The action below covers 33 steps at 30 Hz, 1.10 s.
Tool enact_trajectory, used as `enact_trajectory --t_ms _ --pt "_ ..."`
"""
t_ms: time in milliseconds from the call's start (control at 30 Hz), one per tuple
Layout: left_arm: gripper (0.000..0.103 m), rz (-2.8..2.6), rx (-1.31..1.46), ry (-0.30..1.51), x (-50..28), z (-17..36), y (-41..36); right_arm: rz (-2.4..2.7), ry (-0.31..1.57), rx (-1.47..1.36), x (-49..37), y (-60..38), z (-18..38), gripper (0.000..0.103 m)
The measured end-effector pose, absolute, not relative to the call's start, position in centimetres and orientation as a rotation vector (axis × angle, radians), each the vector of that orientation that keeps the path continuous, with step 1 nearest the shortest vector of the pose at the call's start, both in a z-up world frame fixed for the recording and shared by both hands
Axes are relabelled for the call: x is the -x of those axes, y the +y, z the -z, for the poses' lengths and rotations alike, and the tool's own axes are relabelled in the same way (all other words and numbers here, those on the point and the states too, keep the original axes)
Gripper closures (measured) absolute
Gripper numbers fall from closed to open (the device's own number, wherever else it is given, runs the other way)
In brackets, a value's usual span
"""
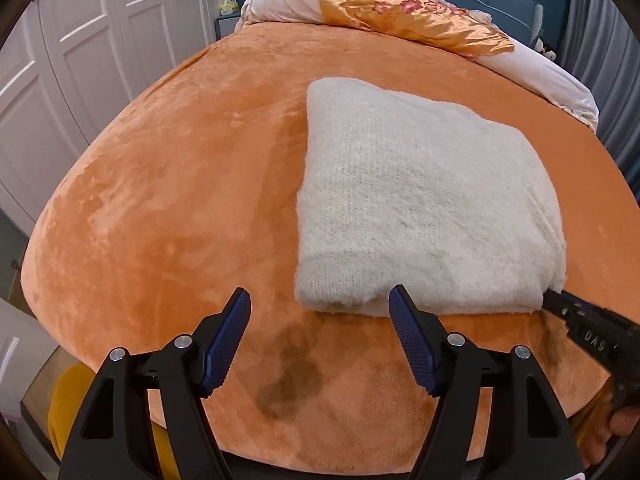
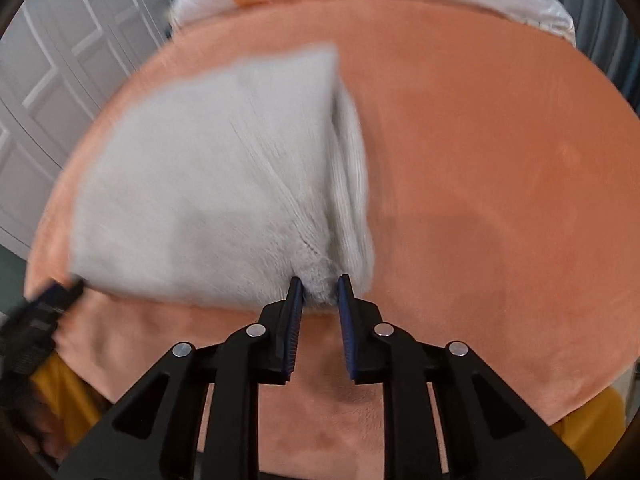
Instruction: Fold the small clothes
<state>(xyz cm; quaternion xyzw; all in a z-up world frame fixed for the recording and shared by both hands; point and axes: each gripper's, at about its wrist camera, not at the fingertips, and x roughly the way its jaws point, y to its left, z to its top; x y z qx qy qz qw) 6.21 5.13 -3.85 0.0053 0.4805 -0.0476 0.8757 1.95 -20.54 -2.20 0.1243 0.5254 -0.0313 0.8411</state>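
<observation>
A folded white knit sweater (image 1: 424, 204) lies on a bed covered in orange plush fabric (image 1: 180, 184), its long axis running from the near edge toward the pillow (image 1: 400, 12) at the far end. The left gripper (image 1: 320, 336) hangs just before its near left corner, jaws wide apart. The right gripper (image 2: 318, 292) is clamped on the sweater's near right corner.

Clearance around the grippers
Ahead-left of the left gripper (image 1: 320, 312): bare orange blanket (image 1: 180, 200). Ahead-right: folded white sweater (image 1: 420, 200) blocks passage. Right of the right gripper (image 2: 319, 284): blanket unobstructed; rolled quilt (image 1: 400, 12) bounds the far edge
</observation>
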Motion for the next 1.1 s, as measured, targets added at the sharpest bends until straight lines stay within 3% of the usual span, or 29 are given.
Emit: enact_trajectory --t_ms 333,400,700,833,900,1100 --pt "0.030 0.107 -0.029 0.996 -4.7 3.8 4.1 0.087 1.005 -0.225 3.1 -18.2 -0.3 0.083" --pt "0.024 0.100 -0.037 0.997 -3.9 4.2 3.7 0.109 0.996 -0.225 3.7 -17.9 0.3 0.070" --pt "0.016 0.107 -0.048 1.060 -0.7 9.2 2.2 0.176 1.001 -0.161 6.0 -16.7 4.7 0.049" --pt "0.010 0.094 -0.060 0.992 0.0 9.7 2.3 0.168 0.974 -0.107 6.7 -15.9 5.1 0.039" --pt "0.010 0.095 -0.074 0.965 0.2 9.8 2.3 0.178 0.961 -0.078 6.7 -15.5 5.5 0.028" --pt "0.006 0.076 -0.074 0.915 1.0 10.3 1.9 0.214 0.940 -0.120 7.3 -15.9 6.3 0.012"
